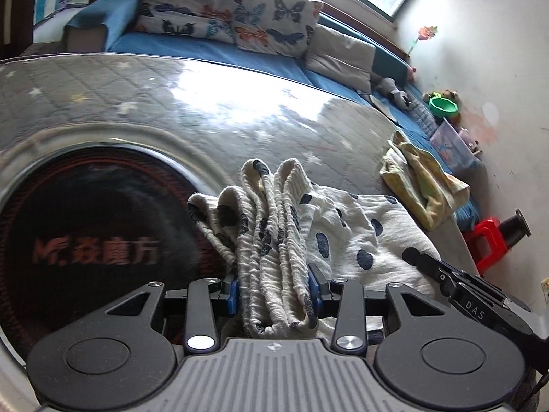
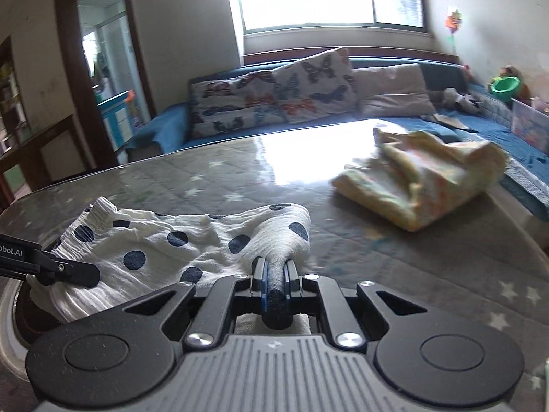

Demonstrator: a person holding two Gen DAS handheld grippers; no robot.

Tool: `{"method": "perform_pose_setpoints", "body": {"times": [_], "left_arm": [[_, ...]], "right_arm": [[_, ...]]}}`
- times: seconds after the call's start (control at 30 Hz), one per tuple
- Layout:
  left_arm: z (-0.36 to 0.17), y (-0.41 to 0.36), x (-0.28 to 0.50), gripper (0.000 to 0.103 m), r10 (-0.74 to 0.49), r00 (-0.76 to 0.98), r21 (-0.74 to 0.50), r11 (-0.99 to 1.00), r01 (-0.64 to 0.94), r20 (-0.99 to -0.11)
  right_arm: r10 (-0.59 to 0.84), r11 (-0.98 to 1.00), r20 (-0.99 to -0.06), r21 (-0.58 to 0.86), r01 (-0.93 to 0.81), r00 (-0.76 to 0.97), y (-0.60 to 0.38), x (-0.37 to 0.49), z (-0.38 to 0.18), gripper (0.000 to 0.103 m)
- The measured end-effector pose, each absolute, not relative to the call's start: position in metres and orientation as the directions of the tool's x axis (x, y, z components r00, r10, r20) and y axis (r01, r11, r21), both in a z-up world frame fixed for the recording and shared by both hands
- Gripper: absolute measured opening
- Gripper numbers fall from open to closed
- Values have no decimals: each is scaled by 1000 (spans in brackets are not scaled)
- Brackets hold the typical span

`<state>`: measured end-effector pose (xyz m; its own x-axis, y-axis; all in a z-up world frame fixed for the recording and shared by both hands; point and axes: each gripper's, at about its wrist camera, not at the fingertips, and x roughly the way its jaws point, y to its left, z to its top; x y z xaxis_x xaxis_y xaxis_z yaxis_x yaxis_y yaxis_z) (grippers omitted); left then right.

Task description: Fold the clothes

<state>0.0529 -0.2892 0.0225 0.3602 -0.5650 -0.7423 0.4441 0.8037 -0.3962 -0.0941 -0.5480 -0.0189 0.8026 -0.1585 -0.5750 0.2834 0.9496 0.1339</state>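
A white garment with dark blue dots (image 1: 346, 226) lies on the glass-topped table (image 1: 171, 103). My left gripper (image 1: 274, 292) is shut on its bunched, ribbed waistband end, which stands up between the blue pads. My right gripper (image 2: 276, 274) is shut on the other end of the same dotted garment (image 2: 164, 243), a rolled dark part pinched between the fingers. The right gripper shows at the right edge of the left wrist view (image 1: 456, 281), and the left gripper shows at the left edge of the right wrist view (image 2: 51, 267).
A folded yellow garment (image 2: 418, 178) lies at the table's far right; it also shows in the left wrist view (image 1: 422, 182). A round dark opening with red lettering (image 1: 96, 237) sits in the table at left. A blue sofa with butterfly cushions (image 2: 274, 92) stands behind. A red stool (image 1: 487, 240) stands on the floor.
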Motion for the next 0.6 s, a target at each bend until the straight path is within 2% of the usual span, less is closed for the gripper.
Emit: {"method": "perform_pose_setpoints", "body": {"times": [0.43, 0.6], "left_arm": [[10, -341, 45, 41, -586, 296, -376, 755, 536, -754], [10, -346, 40, 47, -578, 296, -358, 754, 550, -761]], "right_arm": [[-282, 909, -585, 90, 407, 760, -588, -117, -26, 8], [-295, 897, -603, 94, 433, 741, -594, -123, -35, 10]]}}
